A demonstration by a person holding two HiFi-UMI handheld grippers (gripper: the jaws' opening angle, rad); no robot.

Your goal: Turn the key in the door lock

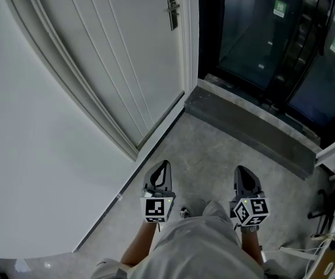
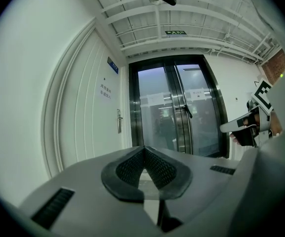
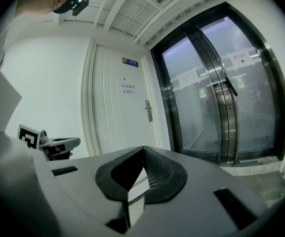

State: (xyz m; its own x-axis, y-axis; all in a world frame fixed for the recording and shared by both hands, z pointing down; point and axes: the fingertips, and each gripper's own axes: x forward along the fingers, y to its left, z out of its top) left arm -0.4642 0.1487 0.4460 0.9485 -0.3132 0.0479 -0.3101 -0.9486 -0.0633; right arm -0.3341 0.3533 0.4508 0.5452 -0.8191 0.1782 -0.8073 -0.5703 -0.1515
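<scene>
- The left gripper (image 1: 164, 166) had its jaws together at the tips, with nothing between them and touching nothing.
- The right gripper (image 1: 243, 172) was likewise closed and empty, level with the left one and apart from it.
- In the left gripper view, the dark pads (image 2: 128, 168) were finely ribbed and met in a pointed V, set in smooth grey plastic bodies.
- Each gripper carried a marker cube (image 1: 157, 209) with black-and-white square patterns at its near end.
- The lock plate (image 1: 172, 9), a slim metal strip with a lever handle, sat on the right edge of the white door (image 1: 115, 57), far ahead and well apart from both grippers; no key could be made out.
- The white door was matt, with long moulded panel lines, and bore a small blue sign (image 3: 130, 61).
- To its right stood dark-framed glass double doors (image 1: 272, 34) with tall bar handles.
- A grey stone threshold (image 1: 248, 127) ran below the glass; the floor (image 1: 202, 161) looked like mottled concrete.
</scene>
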